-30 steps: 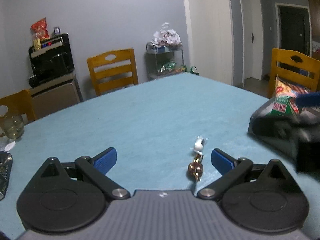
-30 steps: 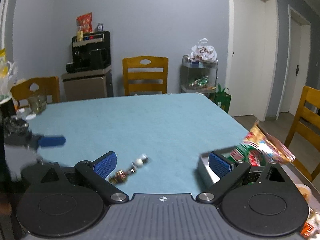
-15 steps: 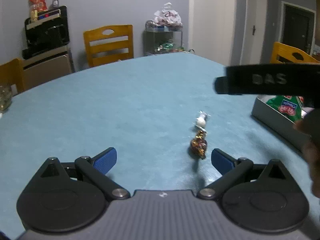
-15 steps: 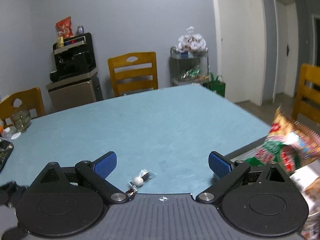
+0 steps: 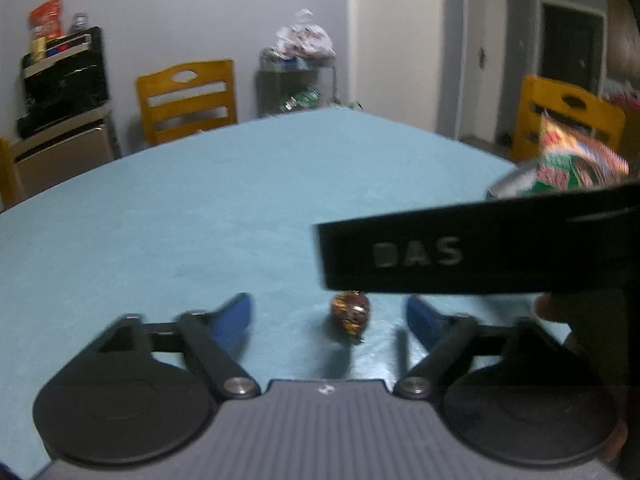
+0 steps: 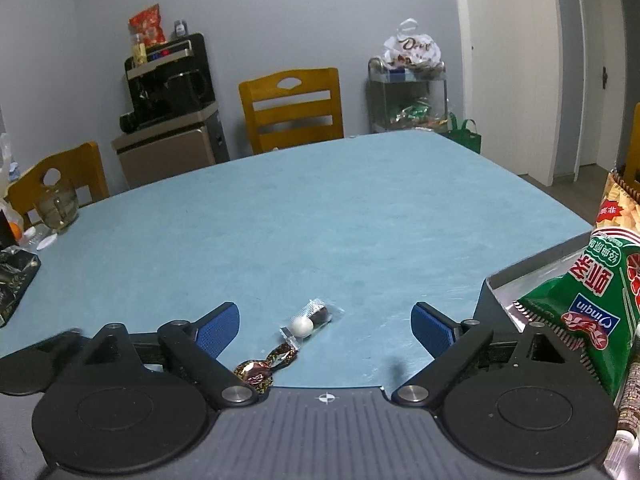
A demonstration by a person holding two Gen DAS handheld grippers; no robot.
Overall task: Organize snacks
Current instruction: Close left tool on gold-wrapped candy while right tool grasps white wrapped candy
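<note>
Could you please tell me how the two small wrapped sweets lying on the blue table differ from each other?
The brown foil candy is wrapped in dark, patterned, shiny foil with a twisted end; the clear-wrapped sweet shows a white ball and a dark piece through transparent film. The brown foil candy lies nearer the camera, by the left finger; the clear-wrapped sweet lies farther out, nearer the middle. Both rest flat on the table, ends almost meeting; neither is gripped.

Left gripper (image 5: 328,320) pitched down toward the tabletop, jaws closing, blue pads apart and pressing on nothing; right gripper (image 6: 326,322) likewise pitched down, jaws closing but wide, its black body crossing just ahead of the left one.
</note>
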